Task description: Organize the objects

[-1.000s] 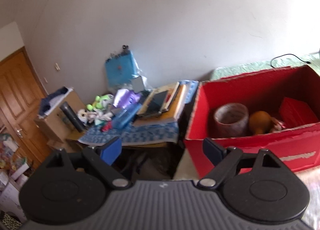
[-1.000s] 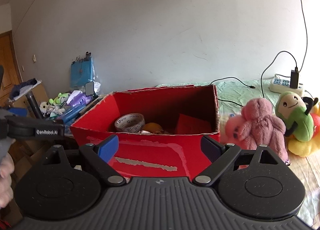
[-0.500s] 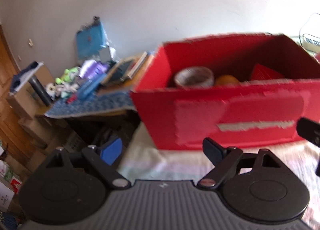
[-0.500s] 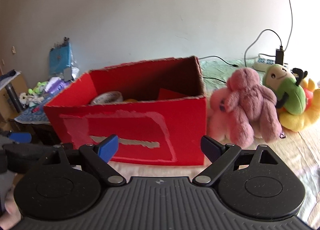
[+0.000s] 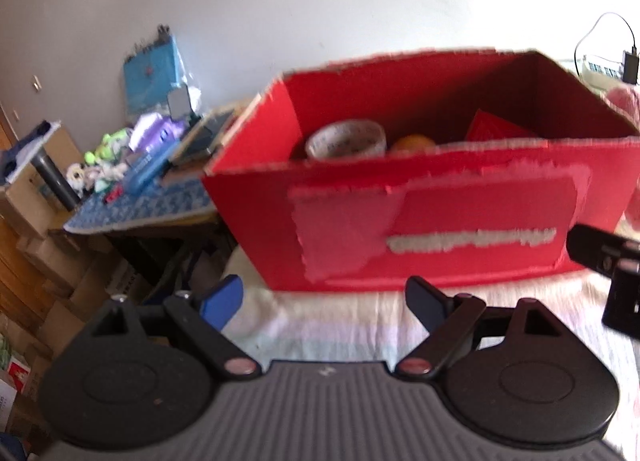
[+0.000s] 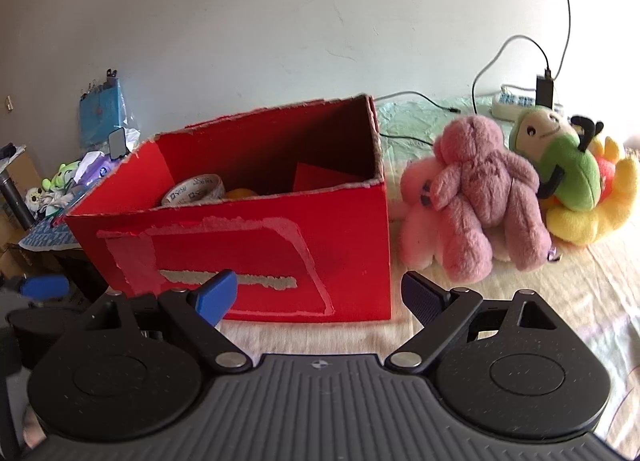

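Both grippers wide open and empty: left gripper and right gripper sit low in front of the red box. Pink plush sits on the bed just right of the box, leaning on the green plush. Likely light, soft, squashy, not fragile. Pinch the torso or a limb deep; fur may slip on a shallow grip.

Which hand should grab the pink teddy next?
Probably the right gripper: it is open, and the pink teddy sits just ahead to its right. The left gripper faces the red box.
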The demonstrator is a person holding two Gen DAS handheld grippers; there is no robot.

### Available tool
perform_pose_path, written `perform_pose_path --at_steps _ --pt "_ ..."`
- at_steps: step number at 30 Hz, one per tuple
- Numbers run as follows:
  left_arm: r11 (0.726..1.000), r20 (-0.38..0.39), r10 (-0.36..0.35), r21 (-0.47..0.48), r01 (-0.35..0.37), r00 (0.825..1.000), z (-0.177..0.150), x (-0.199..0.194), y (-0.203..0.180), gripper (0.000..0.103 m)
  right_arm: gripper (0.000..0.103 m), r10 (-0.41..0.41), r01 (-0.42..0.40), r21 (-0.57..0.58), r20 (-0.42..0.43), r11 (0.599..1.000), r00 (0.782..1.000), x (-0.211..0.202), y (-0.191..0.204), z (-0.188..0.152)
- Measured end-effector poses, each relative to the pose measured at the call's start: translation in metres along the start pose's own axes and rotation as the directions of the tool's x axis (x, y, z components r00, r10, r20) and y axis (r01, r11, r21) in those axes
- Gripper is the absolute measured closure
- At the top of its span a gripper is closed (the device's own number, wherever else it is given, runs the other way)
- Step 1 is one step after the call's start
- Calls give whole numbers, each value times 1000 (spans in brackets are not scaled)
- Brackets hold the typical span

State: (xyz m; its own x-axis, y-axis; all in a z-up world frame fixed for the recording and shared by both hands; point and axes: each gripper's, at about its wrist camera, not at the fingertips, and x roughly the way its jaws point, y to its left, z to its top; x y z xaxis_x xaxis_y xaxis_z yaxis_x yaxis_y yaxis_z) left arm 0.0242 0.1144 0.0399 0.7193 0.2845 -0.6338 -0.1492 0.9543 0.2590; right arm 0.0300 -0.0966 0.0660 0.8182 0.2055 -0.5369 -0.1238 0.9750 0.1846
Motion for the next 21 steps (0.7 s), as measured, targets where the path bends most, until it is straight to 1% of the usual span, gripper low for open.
perform_pose_path --at_steps 4,9,12,17,21 --pt "999 69 32 -12 -31 997 10 -13 4 16 12 10 -8 -21 61 1000 998 -11 3 8" --pt "999 112 24 -34 -21 993 24 -19 7 16 12 26 -23 -22 138 999 990 -19 4 20" --pt "999 130 20 -40 -15 991 28 -18 7 16 12 22 -21 -10 172 1000 985 -20 2 24" --pt "999 148 13 -41 -7 989 30 -17 4 16 12 19 -18 -7 172 1000 985 -16 2 24" --pt "999 134 15 -47 -9 991 35 -14 4 15 12 -6 7 -10 168 1000 986 -12 6 26"
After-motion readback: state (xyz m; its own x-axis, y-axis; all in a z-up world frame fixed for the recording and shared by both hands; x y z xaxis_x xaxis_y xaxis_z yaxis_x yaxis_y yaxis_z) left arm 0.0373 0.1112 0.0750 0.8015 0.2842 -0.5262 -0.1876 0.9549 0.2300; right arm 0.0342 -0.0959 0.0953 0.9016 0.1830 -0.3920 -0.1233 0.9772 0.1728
